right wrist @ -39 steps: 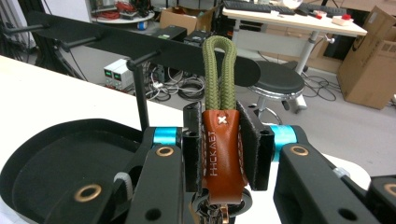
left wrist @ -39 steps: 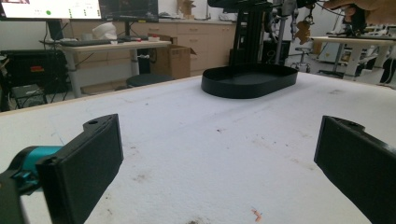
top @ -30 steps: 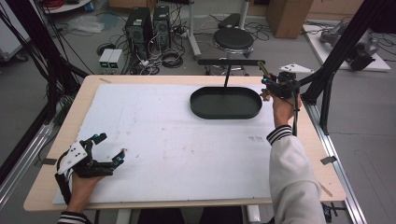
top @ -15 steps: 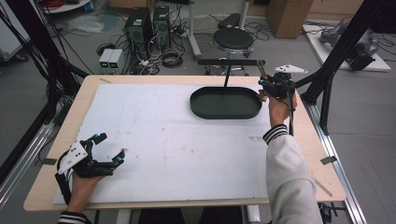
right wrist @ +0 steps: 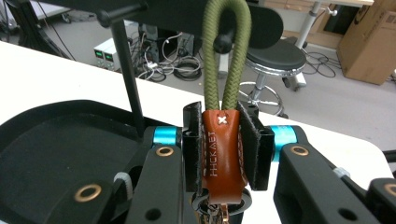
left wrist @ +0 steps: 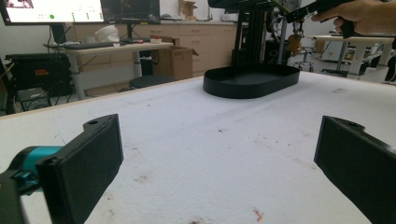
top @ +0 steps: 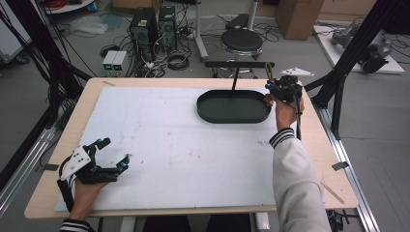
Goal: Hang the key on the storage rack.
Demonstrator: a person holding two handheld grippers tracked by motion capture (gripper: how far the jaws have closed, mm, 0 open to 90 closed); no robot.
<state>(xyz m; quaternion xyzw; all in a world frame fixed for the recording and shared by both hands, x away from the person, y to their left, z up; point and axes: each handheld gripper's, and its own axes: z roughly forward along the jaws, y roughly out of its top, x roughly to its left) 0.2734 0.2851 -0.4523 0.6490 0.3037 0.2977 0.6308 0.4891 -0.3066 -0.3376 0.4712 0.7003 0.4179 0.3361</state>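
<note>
At the far right corner of the table we hold our right gripper [top: 276,87] raised beside the black oval tray [top: 233,107], its jaws clamped on a brown leather key fob with an olive-green braided cord loop [right wrist: 223,140]. Seen in the right gripper view, the two black pads press on either side of the leather tab, which stands upright between them, and the green loop rises from its top up to the black horizontal bar of a small stand [right wrist: 187,14]; the loop reaches around a round peg on that bar, though we cannot tell whether it truly hangs on it. A metal ring shows just below the leather, at the bottom of that view. The stand's thin black post [right wrist: 130,70] rises from inside the tray. Near the front left of the white foam-covered table [top: 169,145] our left gripper [top: 113,157] rests low over the surface, its jaws spread wide with nothing between them; its own view looks across the bare, faintly stained mat toward the tray, well apart from it.
</note>
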